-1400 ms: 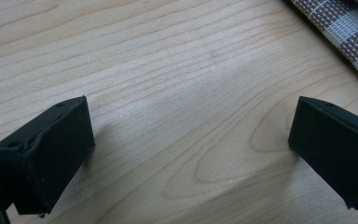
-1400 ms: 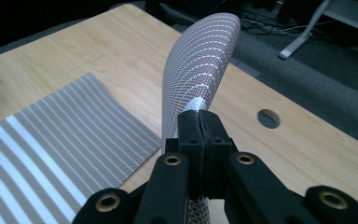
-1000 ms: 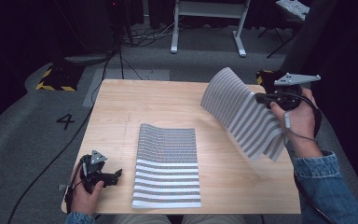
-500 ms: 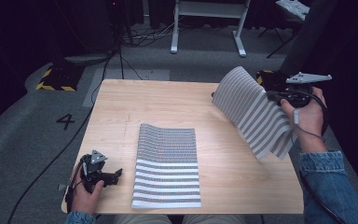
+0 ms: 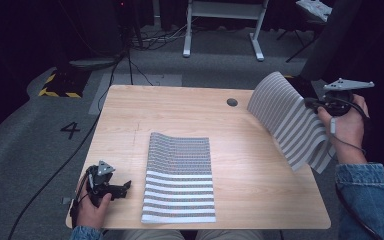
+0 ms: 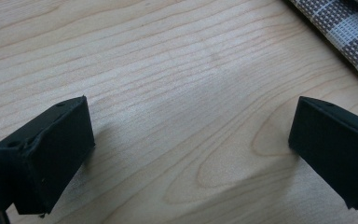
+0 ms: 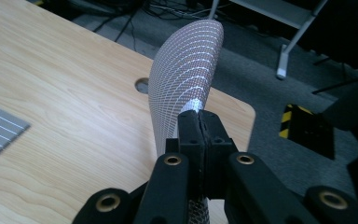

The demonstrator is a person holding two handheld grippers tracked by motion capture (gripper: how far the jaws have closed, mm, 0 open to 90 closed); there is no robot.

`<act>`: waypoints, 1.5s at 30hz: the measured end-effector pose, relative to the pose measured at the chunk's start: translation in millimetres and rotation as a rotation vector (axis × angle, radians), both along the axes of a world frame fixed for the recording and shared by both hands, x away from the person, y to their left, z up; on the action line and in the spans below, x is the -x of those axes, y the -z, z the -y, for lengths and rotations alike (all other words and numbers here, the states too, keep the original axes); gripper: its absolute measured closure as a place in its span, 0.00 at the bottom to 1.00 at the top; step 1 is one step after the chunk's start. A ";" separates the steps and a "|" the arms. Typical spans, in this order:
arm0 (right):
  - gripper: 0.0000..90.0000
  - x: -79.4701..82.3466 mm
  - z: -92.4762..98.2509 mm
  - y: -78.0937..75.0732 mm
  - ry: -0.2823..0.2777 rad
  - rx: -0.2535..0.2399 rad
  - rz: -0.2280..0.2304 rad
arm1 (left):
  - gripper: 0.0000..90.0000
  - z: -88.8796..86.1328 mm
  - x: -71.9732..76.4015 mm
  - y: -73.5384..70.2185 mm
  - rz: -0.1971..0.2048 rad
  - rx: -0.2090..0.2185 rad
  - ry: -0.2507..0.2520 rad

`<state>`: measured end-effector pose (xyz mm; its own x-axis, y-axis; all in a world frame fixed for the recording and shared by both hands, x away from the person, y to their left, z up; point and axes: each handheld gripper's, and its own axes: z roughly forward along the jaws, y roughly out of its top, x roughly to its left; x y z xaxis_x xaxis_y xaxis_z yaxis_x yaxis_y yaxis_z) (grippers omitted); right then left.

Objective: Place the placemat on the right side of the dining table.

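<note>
At the right edge of the light wooden table, the right gripper holds a grey-and-white striped woven placemat up off the tabletop, its jaws pressed together on the mat's edge; the right gripper view shows the two black jaws meeting on the mesh, which rises from them in a curved, arching sheet. The raised mat hangs over the table's right rim, bowed, with its lower corner beyond that rim and its upper end near the round cable hole in the tabletop. A second striped woven placemat lies flat at the table's middle, reaching toward the near edge. At the table's near left corner rests the left gripper, jaws wide apart with nothing between them, just beside the flat mat's left edge.
</note>
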<state>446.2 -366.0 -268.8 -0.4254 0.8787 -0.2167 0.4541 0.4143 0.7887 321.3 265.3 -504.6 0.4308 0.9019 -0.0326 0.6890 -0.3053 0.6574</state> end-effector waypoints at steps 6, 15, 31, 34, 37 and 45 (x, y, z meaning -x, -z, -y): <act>0.99 3.8 16.1 0.5 0.038 -0.001 0.003 | 0.00 0.0 -0.2 -0.2 -0.002 -0.001 0.000; 0.99 15.6 -4.4 29.0 -0.028 0.064 0.000 | 0.00 0.1 -0.2 -0.2 -0.003 0.000 0.000; 0.98 32.4 -60.5 78.7 -0.214 0.063 -0.097 | 0.00 0.1 -0.2 -0.1 -0.001 0.000 -0.001; 0.98 32.7 -65.0 89.9 -0.229 0.050 -0.121 | 0.00 0.1 -0.2 -0.1 -0.001 0.000 -0.001; 0.98 33.9 -69.0 100.3 -0.247 0.047 -0.144 | 0.00 0.1 -0.2 -0.1 -0.001 0.000 -0.001; 0.92 39.0 -75.4 122.1 -0.293 -0.013 -0.228 | 0.00 0.2 -0.2 -0.1 -0.001 0.000 -0.001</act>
